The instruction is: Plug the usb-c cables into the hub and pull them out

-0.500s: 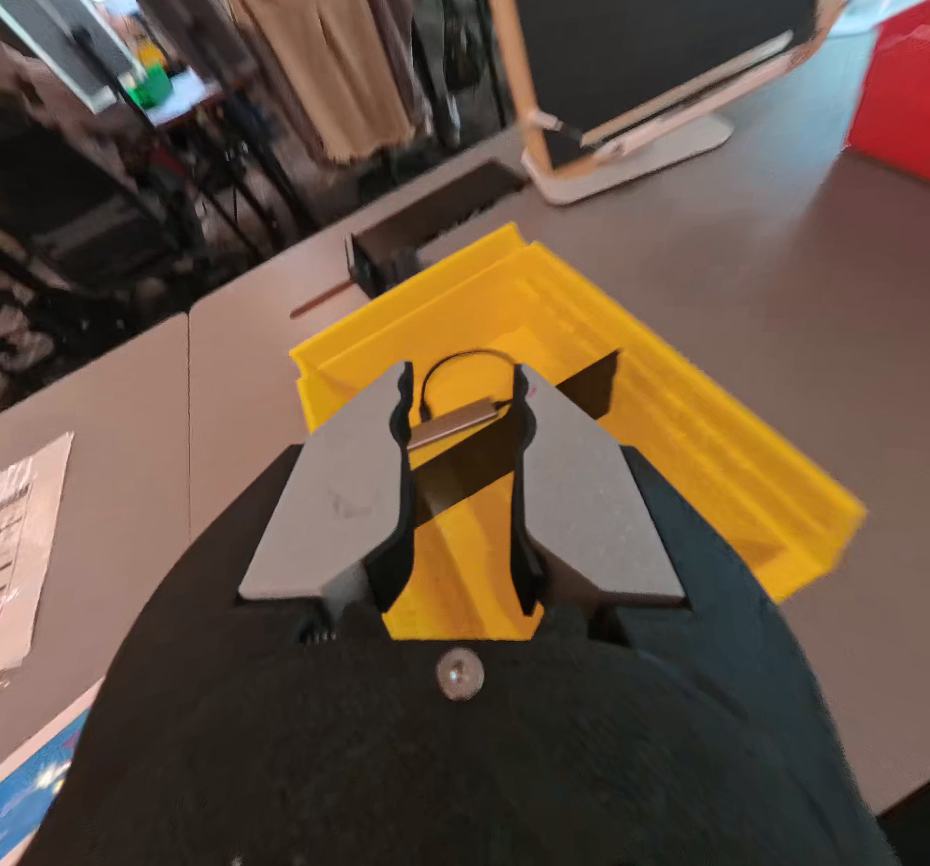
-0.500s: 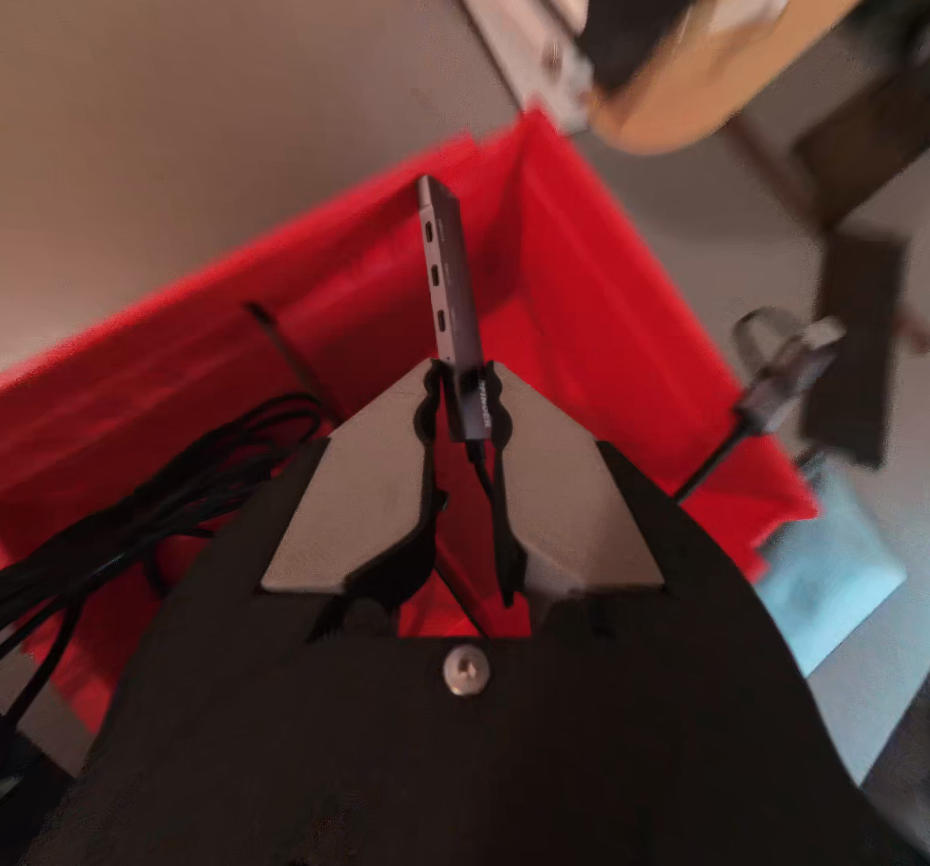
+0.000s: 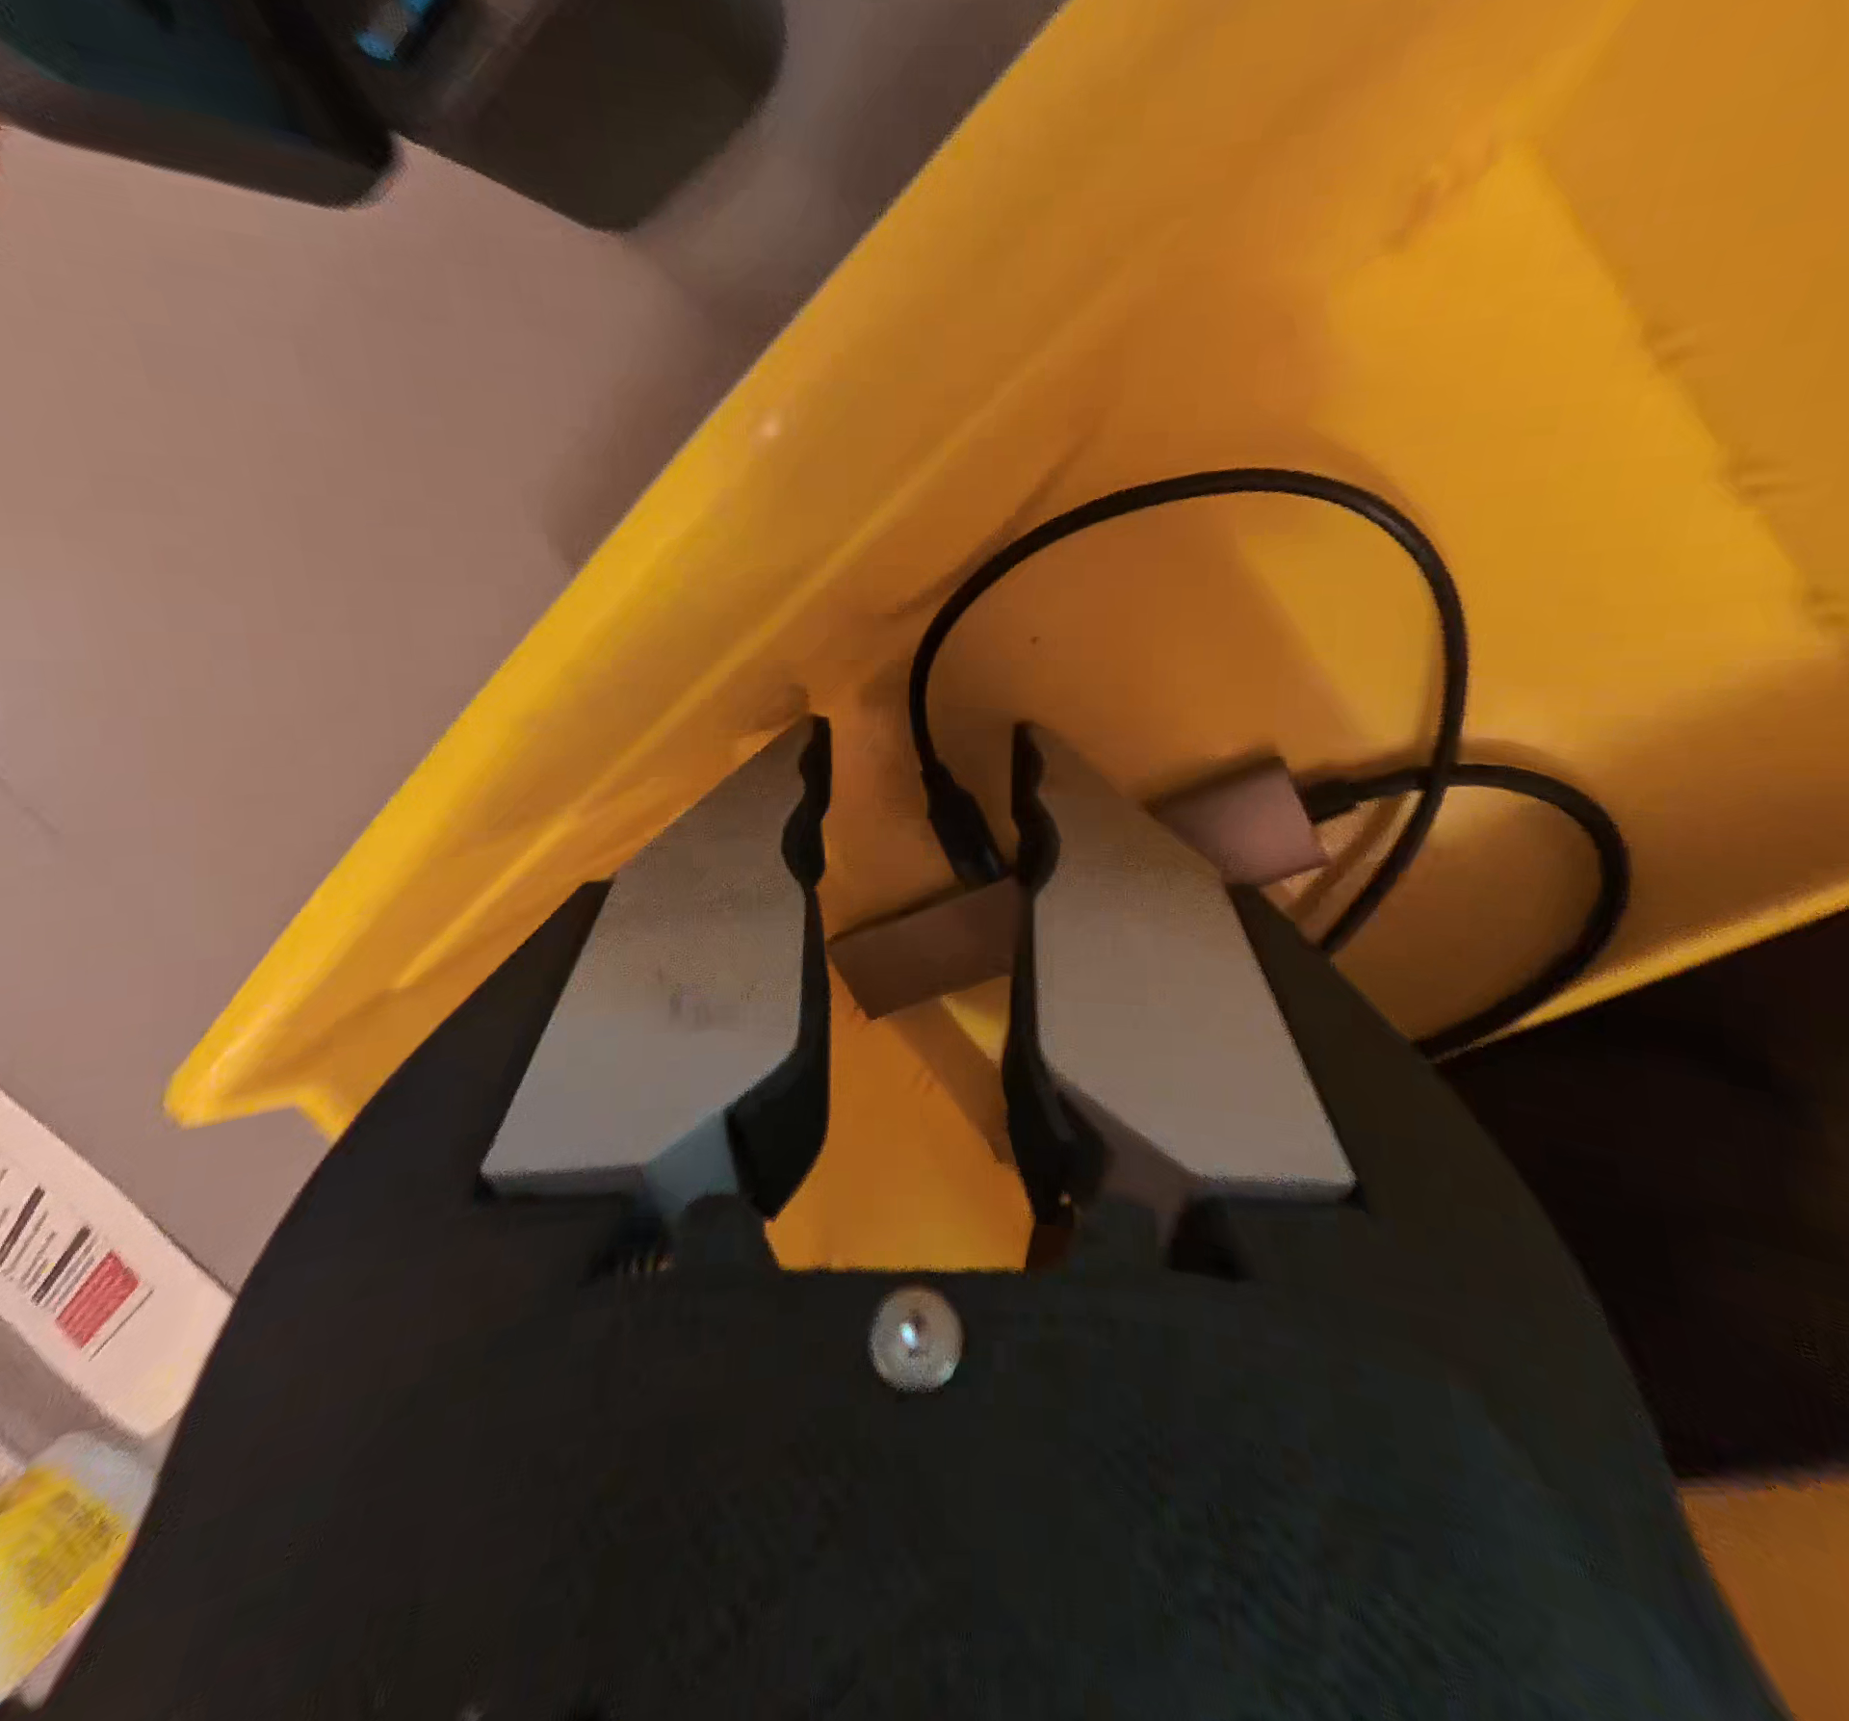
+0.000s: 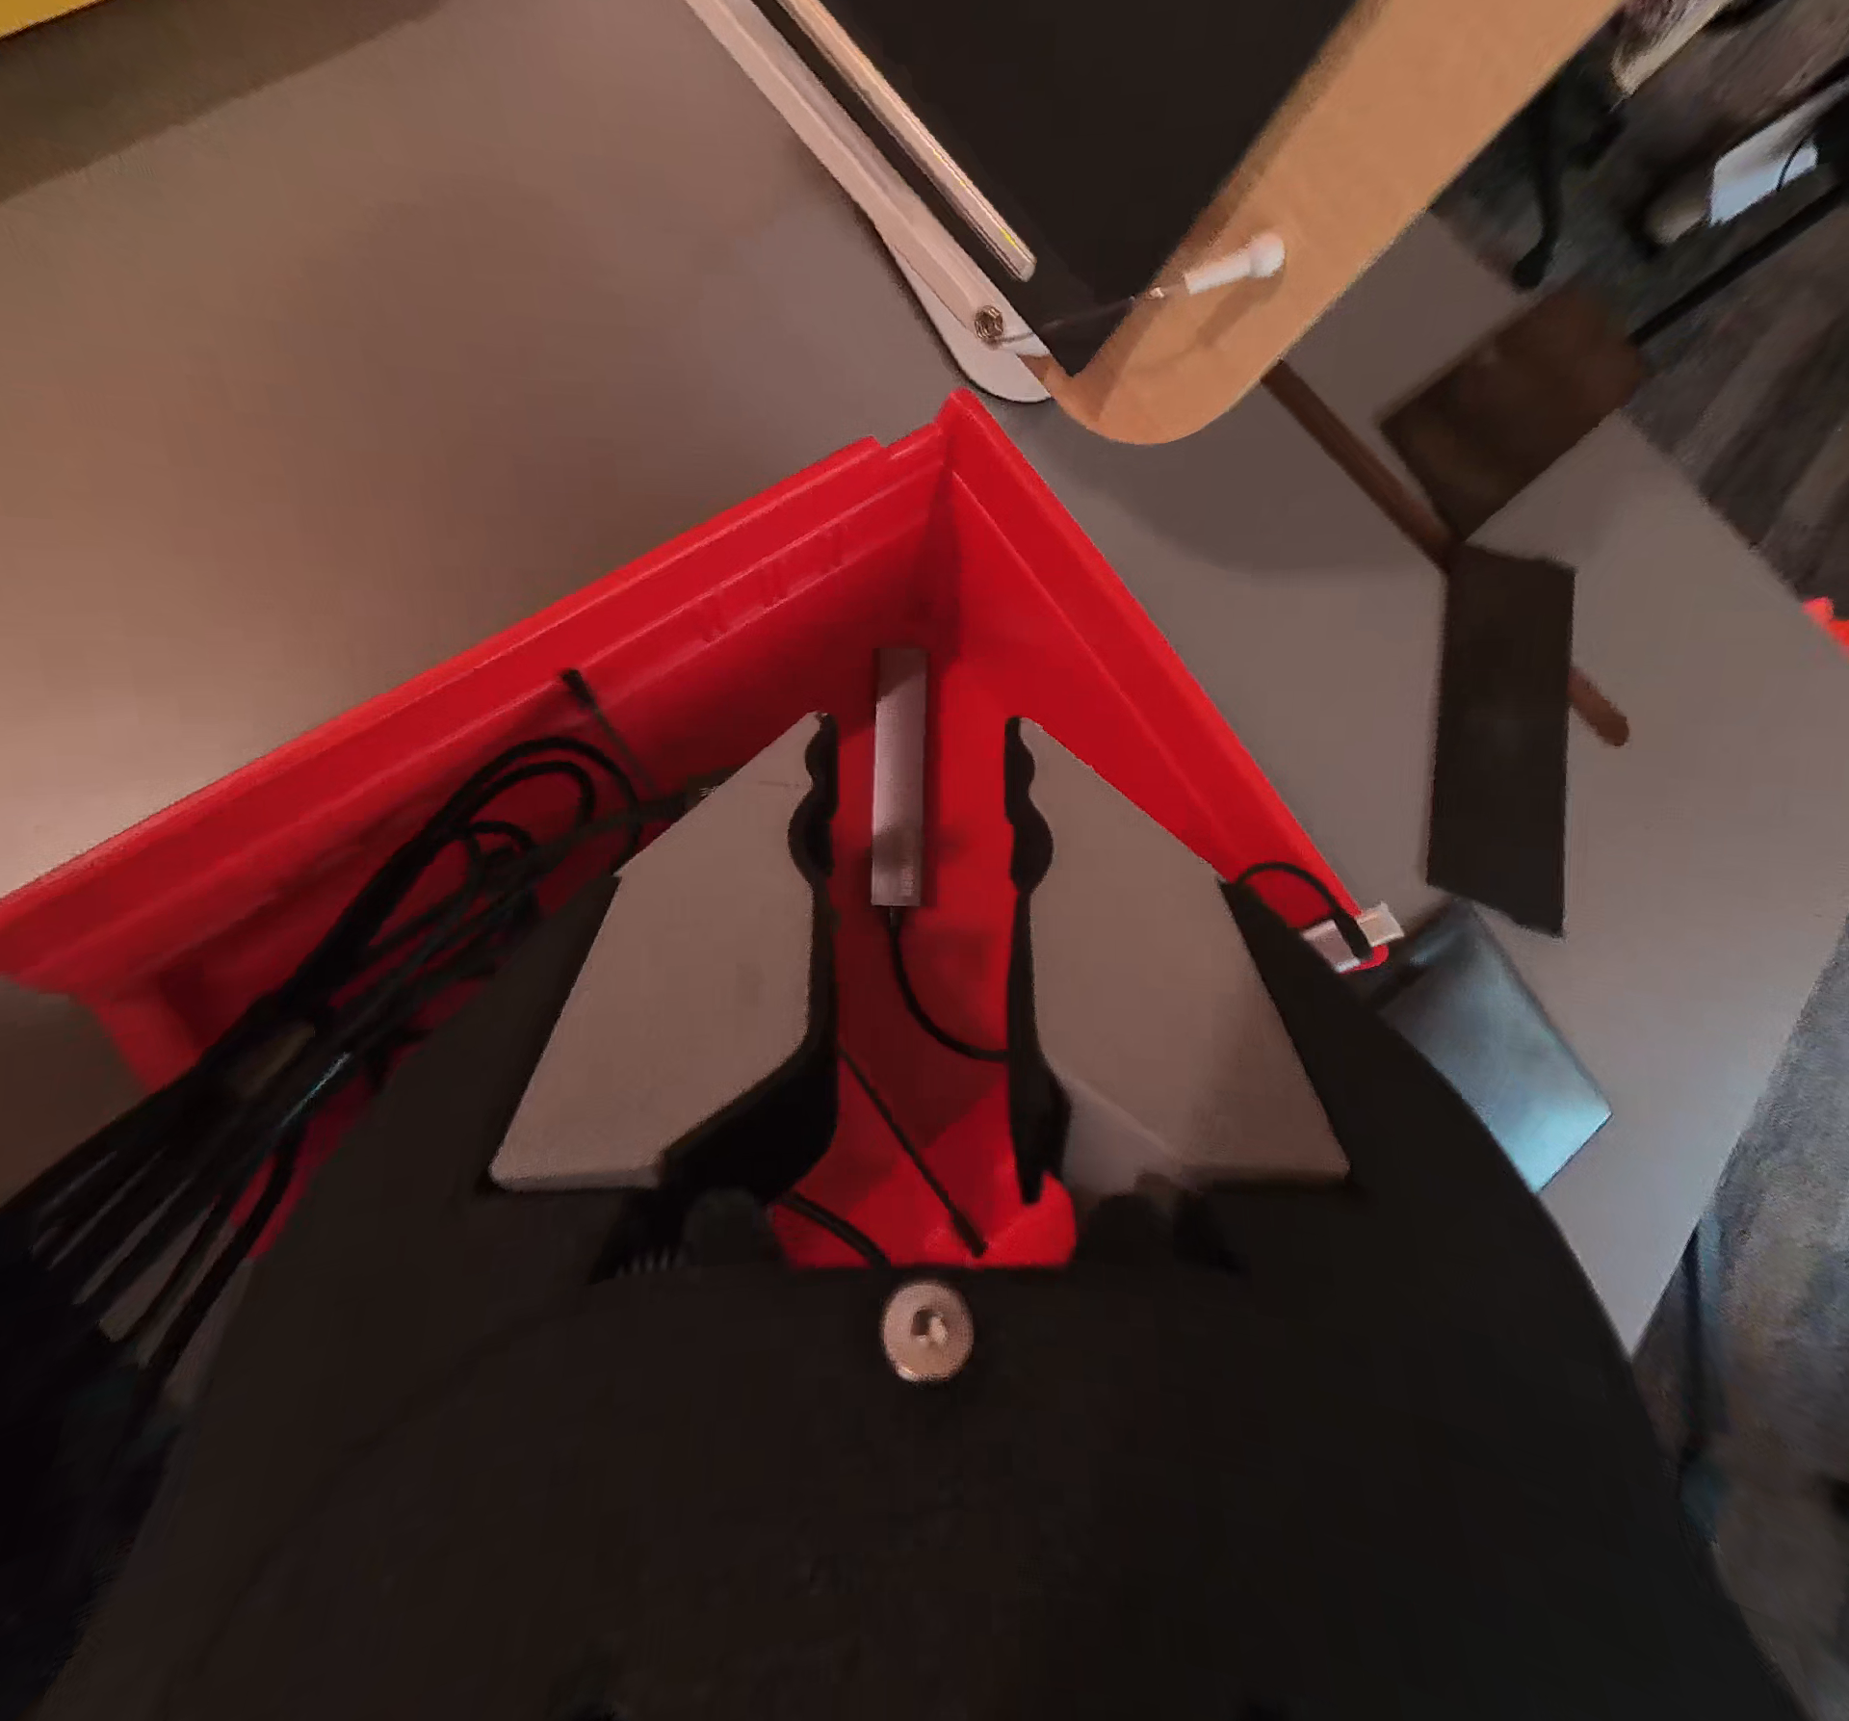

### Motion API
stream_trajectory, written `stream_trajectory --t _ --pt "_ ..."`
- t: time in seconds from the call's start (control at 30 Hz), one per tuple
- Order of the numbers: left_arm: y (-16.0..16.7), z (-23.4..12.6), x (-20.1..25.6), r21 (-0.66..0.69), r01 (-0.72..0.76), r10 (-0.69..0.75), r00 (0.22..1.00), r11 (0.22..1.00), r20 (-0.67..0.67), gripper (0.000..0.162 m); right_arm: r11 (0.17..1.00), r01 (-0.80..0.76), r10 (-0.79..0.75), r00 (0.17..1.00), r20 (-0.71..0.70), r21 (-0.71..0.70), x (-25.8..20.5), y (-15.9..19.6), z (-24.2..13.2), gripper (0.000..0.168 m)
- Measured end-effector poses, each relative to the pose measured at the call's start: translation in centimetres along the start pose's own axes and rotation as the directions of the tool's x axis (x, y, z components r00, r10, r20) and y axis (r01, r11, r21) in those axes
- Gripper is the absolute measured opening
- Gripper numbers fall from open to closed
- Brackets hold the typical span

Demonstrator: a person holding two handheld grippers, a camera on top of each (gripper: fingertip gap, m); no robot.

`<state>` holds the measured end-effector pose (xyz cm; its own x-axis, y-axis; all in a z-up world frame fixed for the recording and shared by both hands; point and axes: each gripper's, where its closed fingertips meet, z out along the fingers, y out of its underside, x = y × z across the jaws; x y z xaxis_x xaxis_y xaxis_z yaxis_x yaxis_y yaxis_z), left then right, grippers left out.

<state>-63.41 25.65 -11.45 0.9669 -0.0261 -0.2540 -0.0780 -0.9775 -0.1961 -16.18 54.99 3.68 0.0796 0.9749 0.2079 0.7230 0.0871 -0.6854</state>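
The grey desk carries a red bin and a yellow bin. In the red bin a slim grey hub lies near the far corner, its thin tail running back toward the camera, with a tangle of black cables along the left wall. The right gripper hangs over the hub, jaws wide and empty. In the yellow bin a second hub lies partly hidden by the left gripper, whose jaws are wide, one on either side of its looped black lead. The risk, as I judge it: those jaws could close on the lead or its plug and not the body, dragging or straining it.
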Motion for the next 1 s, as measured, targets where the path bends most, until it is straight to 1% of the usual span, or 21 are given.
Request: stream_trajectory --t 0.03,0.07,0.1,0.13,0.2,0.23,0.27,0.3,0.37,0.43,0.47,0.53,0.63,0.7,0.73,0.8,0.83,0.87,0.93,1.0 --pt "-0.2 0.5 -0.1 -0.011 -0.003 0.003 1.000 1.000 0.006 0.008 0.999 0.025 -0.025 1.000 0.005 0.022 -0.5 -0.4 -0.4 0.031" --pt "-0.3 0.8 -0.3 -0.018 -0.013 0.013 1.000 1.000 0.020 0.001 0.997 0.044 -0.045 0.999 0.007 0.056 -1.0 -1.0 -0.9 0.030" --pt "-0.6 0.9 -0.5 -0.003 -0.036 0.036 0.999 0.999 0.034 0.001 0.994 0.057 -0.060 0.998 0.022 0.093 -1.7 -1.6 -1.3 0.029" --pt "-0.9 1.0 -0.8 0.012 -0.028 0.027 0.999 1.000 0.041 0.001 0.990 0.061 -0.068 0.996 0.054 0.131 -2.6 -2.1 -1.6 0.027" --pt "-1.2 1.1 -1.1 0.025 0.013 -0.013 1.000 1.000 0.019 0.001 0.978 0.040 -0.071 0.987 0.143 0.203 -4.8 -2.9 -2.3 0.027" --pt "-1.1 1.0 -1.0 0.020 -0.004 0.004 1.000 1.000 0.013 0.001 0.975 0.025 -0.069 0.979 0.194 0.222 -6.1 -3.1 -2.6 0.027" --pt "-1.0 0.6 -1.2 0.017 -0.028 0.027 0.998 0.999 0.052 0.001 0.971 0.011 -0.068 0.970 0.232 0.238 -7.2 -3.2 -2.9 0.027" --pt "-1.5 -0.5 -1.5 0.056 -0.074 0.066 0.991 0.996 0.120 0.001 0.967 0.003 -0.071 0.964 0.255 0.257 -8.2 -3.5 -3.4 0.026" --pt "-3.0 -4.1 -1.2 0.174 -0.102 0.069 0.980 0.979 0.185 0.001 0.958 0.012 -0.098 0.952 0.291 0.286 -10.7 -4.0 -4.2 0.025" --pt "-4.5 -9.2 -0.8 0.291 -0.161 0.080 0.959 0.943 0.271 0.001 0.946 0.019 -0.133 0.932 0.336 0.322 -13.8 -5.2 -4.7 0.026" --pt "-4.9 -11.9 -0.4 0.330 -0.196 0.087 0.945 0.924 0.316 0.001 0.938 0.010 -0.146 0.917 0.372 0.346 -15.7 -6.0 -4.9 0.028" --pt "-5.9 -17.1 1.0 0.413 -0.267 0.088 0.911 0.871 0.403 0.001 0.924 -0.022 -0.162 0.881 0.444 0.381 -19.6 -8.0 -4.5 0.034" --pt "-7.6 -23.4 4.8 0.539 -0.333 0.068 0.890 0.773 0.451 0.000 0.905 -0.106 -0.136 0.845 0.517 0.411 -24.8 -11.2 -2.9 0.038" --pt "-8.5 -25.9 7.9 0.588 -0.353 0.081 0.896 0.728 0.438 0.001 0.881 -0.191 -0.148 0.759 0.634 0.434 -29.3 -13.3 -2.9 0.037" --pt "-8.9 -26.8 9.3 0.603 -0.361 0.092 0.898 0.711 0.429 0.001 0.871 -0.211 -0.160 0.732 0.662 0.444 -31.1 -14.3 -2.7 0.037" --pt "-9.6 -28.0 11.3 0.612 -0.384 0.111 0.893 0.691 0.436 0.001 0.856 -0.242 -0.158 0.720 0.676 0.458 -33.3 -16.4 -1.7 0.037" --pt "-10.0 -28.6 12.0 0.618 -0.391 0.110 0.890 0.682 0.442 0.001 0.839 -0.269 -0.177 0.688 0.704 0.473 -34.5 -17.7 -2.0 0.037" --pt "-10.4 -29.3 12.6 0.630 -0.392 0.107 0.891 0.670 0.441 0.001 0.820 -0.288 -0.185 0.684 0.706 0.494 -35.1 -18.8 -2.0 0.036" --pt "-11.0 -30.7 14.0 0.651 -0.374 0.116 0.908 0.660 0.404 0.001 0.785 -0.309 -0.101 0.792 0.602 0.537 -33.4 -21.0 0.0 0.041" --pt "-11.4 -32.1 15.3 0.666 -0.365 0.129 0.917 0.651 0.377 0.002 0.724 -0.315 -0.036 0.872 0.489 0.614 -30.6 -22.8 0.3 0.046"
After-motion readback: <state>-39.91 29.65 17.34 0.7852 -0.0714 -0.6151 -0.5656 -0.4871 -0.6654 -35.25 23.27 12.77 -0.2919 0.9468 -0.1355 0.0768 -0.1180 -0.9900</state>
